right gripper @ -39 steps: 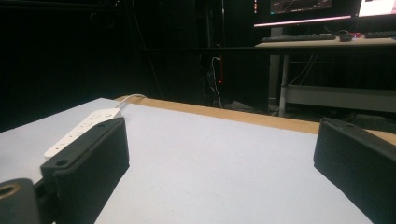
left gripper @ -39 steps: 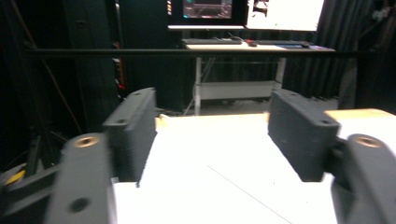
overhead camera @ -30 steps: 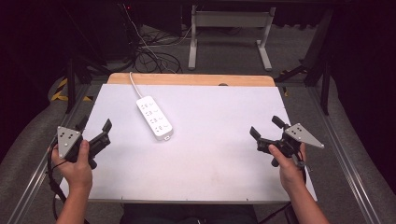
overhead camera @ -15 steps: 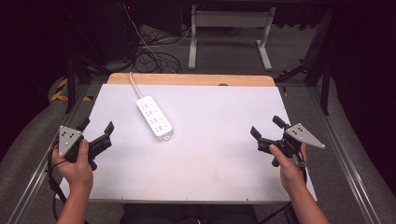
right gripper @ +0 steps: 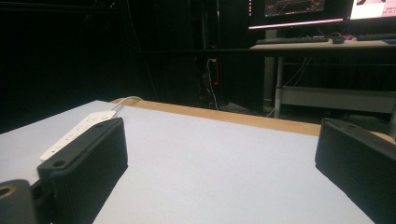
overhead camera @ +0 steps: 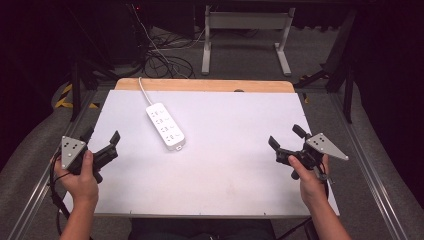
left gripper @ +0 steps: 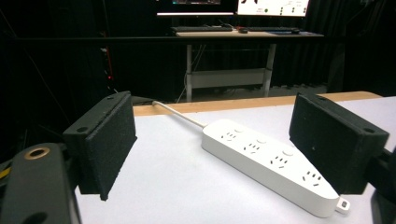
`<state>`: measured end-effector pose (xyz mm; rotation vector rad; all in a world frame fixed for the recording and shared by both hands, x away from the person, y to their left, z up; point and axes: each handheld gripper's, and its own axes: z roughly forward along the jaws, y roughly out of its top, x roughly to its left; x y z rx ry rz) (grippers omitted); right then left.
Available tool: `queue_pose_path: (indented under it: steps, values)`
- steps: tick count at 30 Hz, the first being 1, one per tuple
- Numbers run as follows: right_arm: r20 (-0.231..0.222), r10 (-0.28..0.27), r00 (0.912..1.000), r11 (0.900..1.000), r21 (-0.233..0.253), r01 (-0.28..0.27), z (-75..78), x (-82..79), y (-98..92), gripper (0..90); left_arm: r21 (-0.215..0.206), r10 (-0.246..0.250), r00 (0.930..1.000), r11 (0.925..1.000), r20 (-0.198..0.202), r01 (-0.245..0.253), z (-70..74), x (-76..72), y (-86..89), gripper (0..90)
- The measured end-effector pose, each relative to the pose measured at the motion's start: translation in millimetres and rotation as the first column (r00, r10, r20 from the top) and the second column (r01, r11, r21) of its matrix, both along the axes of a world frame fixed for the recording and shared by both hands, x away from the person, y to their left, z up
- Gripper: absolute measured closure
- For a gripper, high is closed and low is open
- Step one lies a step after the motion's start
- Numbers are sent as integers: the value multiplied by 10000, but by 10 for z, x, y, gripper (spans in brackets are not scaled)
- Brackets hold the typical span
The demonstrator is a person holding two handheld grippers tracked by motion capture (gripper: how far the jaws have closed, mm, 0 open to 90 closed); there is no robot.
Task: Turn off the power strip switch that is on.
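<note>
1. The left gripper (overhead camera: 102, 141) sits at the near left edge of the white table (overhead camera: 240, 190), held in the person's left hand (overhead camera: 80, 172). Its jaws stand wide apart and hold nothing.
2. The right gripper (overhead camera: 286, 138) sits near the right edge of the table, held in the right hand (overhead camera: 307, 177). Its jaws are also spread apart and empty.
3. A white power strip (overhead camera: 165, 126) lies flat on the table, ahead of the left gripper and to its right, well apart from both grippers. It lies far off to the left of the right gripper.
4. In the left gripper view the power strip (left gripper: 273, 163) shows between the two black jaws; its far right end is partly hidden behind the right-hand jaw.
5. In the right gripper view the strip (right gripper: 77, 130) is partly hidden by the left-hand jaw, and its sockets are too dim to make out.
6. The strip's white cord (overhead camera: 142, 90) runs back over the wooden strip (overhead camera: 205, 85) at the far edge of the table; where it ends is lost among the dark floor cables.
7. Both forearms are cut off by the bottom of the high view.
8. The monitors (left gripper: 273, 5) on a far desk are cut off at the top, their screens unreadable.
</note>
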<state>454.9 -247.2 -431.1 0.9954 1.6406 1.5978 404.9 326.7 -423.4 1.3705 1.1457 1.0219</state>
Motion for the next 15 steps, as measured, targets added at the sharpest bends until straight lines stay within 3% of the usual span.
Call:
queue_pose_path:
  steps: [15]
  values:
    - [-22,-122,9999,9999,-31,122,9,-28,-30,21,68,-264,9996,9996,-123,265,-27,33,-21,147]
